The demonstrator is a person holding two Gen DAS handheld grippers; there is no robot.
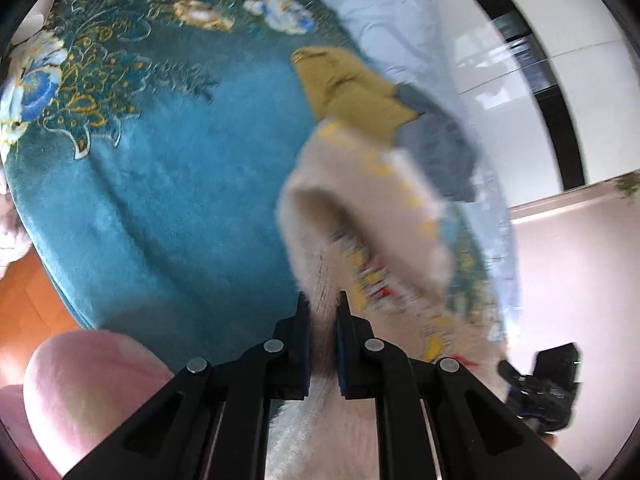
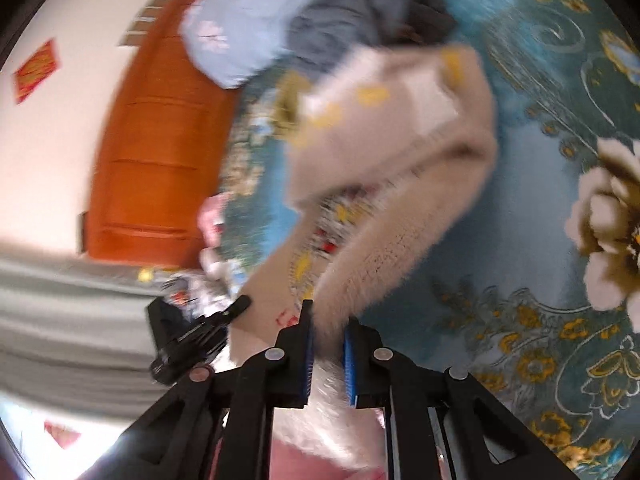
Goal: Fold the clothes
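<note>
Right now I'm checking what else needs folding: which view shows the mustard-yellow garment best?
The left wrist view: the mustard-yellow garment lies in plain sight on the teal blanket, beyond the cream sweater. In the right wrist view, only a blurred yellowish patch shows past the cream sweater; I cannot tell if that is it.

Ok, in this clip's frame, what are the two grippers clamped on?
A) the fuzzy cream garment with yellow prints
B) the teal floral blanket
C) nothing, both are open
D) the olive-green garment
A: in each wrist view the fuzzy cream garment runs down between the closed fingers, pinched by the left gripper and by the right gripper, while the olive-green garment lies apart.
</note>
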